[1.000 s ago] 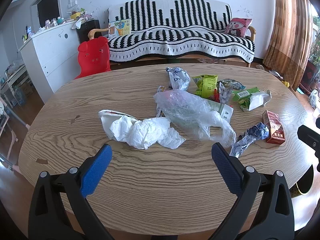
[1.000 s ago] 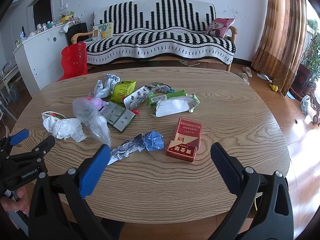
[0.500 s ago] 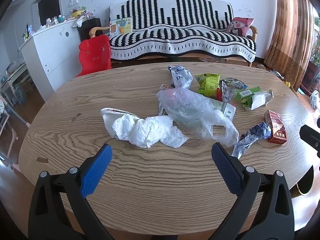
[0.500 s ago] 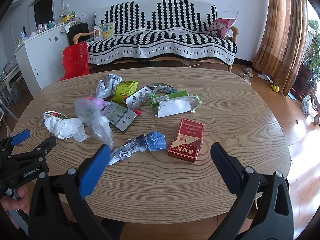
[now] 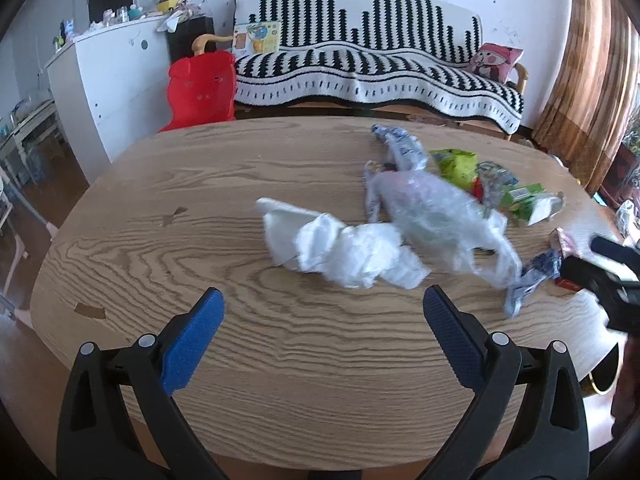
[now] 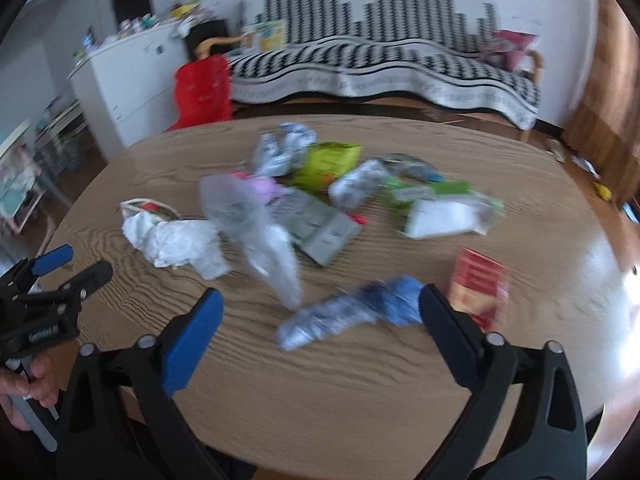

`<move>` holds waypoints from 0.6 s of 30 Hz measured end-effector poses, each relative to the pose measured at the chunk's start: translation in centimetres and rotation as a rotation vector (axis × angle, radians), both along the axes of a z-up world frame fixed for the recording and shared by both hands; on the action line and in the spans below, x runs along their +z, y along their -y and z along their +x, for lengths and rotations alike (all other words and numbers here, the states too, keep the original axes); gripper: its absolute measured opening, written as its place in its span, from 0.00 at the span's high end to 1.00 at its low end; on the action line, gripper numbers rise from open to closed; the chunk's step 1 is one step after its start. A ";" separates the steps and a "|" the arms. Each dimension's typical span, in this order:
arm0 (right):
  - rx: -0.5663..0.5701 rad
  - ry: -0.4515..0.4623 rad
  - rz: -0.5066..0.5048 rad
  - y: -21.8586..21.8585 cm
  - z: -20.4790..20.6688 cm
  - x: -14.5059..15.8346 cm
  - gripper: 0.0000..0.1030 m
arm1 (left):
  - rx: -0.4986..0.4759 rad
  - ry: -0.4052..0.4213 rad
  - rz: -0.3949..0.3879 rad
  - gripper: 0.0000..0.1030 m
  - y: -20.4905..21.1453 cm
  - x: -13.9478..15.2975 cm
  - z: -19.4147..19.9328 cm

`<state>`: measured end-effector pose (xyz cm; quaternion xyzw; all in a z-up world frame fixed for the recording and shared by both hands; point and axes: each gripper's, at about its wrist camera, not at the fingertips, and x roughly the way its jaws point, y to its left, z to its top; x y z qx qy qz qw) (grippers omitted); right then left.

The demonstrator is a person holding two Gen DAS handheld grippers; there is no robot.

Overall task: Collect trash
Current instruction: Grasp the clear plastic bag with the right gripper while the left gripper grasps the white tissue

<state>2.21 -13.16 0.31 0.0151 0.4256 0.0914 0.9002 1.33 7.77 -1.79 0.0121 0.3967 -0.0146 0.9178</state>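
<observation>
Wood-grained, the oval worktop (image 5: 200,240) fills the middle of both views, with a black-and-white striped sofa (image 5: 380,68) along the top and a red plastic chair (image 5: 200,88) at upper left. Trash lies scattered over the worktop's centre and right. In the left wrist view, a clear plastic bag (image 5: 436,216) sprawls right of centre, touching a crumpled white paper wad (image 5: 348,252) at mid-frame. Behind them sit a green snack wrapper (image 5: 458,162) and a silver-blue foil pouch (image 5: 400,146).

In the blurred right wrist view, a grey flat packet (image 6: 320,228) lies at centre, a white-and-green carton (image 6: 444,216) to its right, a red cigarette box (image 6: 478,280) at lower right, and a crumpled blue-silver wrapper (image 6: 352,312) low in the frame.

Left tool (image 5: 322,308) is released, its blue pads spread wide just below the paper wad, touching nothing. Right tool (image 6: 320,308) is likewise spread, empty, with the blue-silver wrapper between its tips; whether they touch it I cannot tell.
</observation>
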 end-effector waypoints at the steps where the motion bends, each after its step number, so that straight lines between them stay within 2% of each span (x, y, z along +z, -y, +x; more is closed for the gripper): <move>1: 0.021 -0.012 -0.001 -0.8 1.3 -0.5 0.11 | -0.002 -0.013 -0.001 0.06 -0.3 -0.4 0.2; 5: 0.067 -0.053 0.003 -3.3 5.2 -2.6 0.17 | -0.031 -0.072 -0.038 0.06 -0.3 -1.9 1.1; 7: 0.080 -0.066 -0.026 -4.2 6.7 -3.8 0.18 | -0.040 -0.090 -0.033 0.06 0.3 -2.6 1.8; 10: 0.100 -0.091 -0.052 -5.4 8.6 -5.4 0.30 | -0.032 -0.092 -0.026 0.06 0.7 -3.4 2.9; 11: 0.096 -0.096 -0.055 -5.5 9.2 -5.9 0.42 | -0.028 -0.093 -0.018 0.06 1.0 -3.7 3.5; 12: 0.097 -0.105 -0.052 -5.4 9.3 -6.2 0.63 | -0.022 -0.091 -0.009 0.06 1.1 -3.8 3.8; 13: 0.104 -0.117 -0.044 -5.2 9.6 -6.3 0.71 | -0.014 -0.085 0.002 0.06 1.2 -4.0 4.3; 15: 0.119 -0.095 -0.029 -5.0 9.3 -5.6 0.75 | 0.000 -0.075 0.033 0.06 1.5 -4.3 5.0; 18: 0.137 -0.053 0.001 -4.4 8.0 -3.5 0.75 | 0.007 -0.065 0.078 0.09 2.2 -4.7 5.9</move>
